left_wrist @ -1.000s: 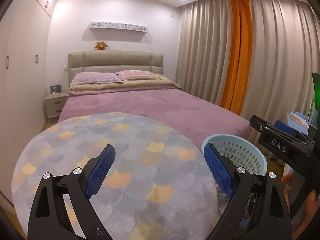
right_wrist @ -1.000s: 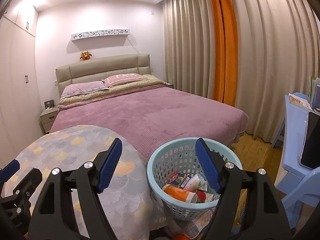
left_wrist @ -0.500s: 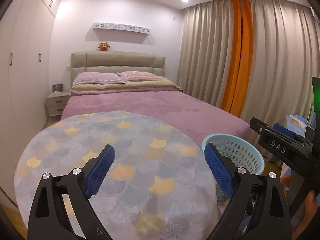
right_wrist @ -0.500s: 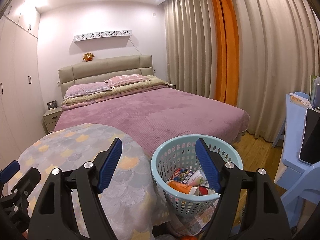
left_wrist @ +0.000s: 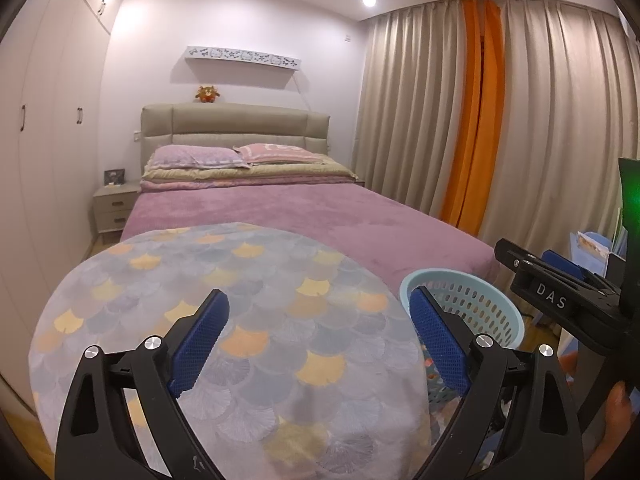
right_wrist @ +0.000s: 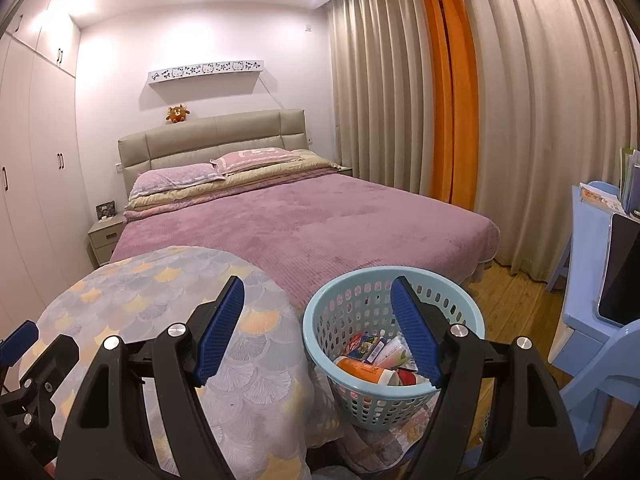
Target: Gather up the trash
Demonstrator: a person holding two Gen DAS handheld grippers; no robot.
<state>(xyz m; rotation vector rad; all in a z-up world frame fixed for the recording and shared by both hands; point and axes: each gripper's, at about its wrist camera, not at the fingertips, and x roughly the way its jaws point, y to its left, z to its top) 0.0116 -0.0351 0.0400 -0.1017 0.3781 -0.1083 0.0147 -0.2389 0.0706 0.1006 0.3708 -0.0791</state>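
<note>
Now both grippers, left [left_wrist: 318, 344] and right [right_wrist: 318, 322], gape (empty) near basket [right_wrist: 320, 344].

Bedroom with white walls, purple-covered bed [right_wrist: 304, 224], beige headboard [left_wrist: 236, 128], grey and orange curtains [right_wrist: 452, 100], white wardrobe [left_wrist: 44, 140], wooden floor [right_wrist: 516, 300], ceiling spotlights

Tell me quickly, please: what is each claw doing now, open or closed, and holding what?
Left claw: open, holding nothing.
Right claw: open, holding nothing.
</note>
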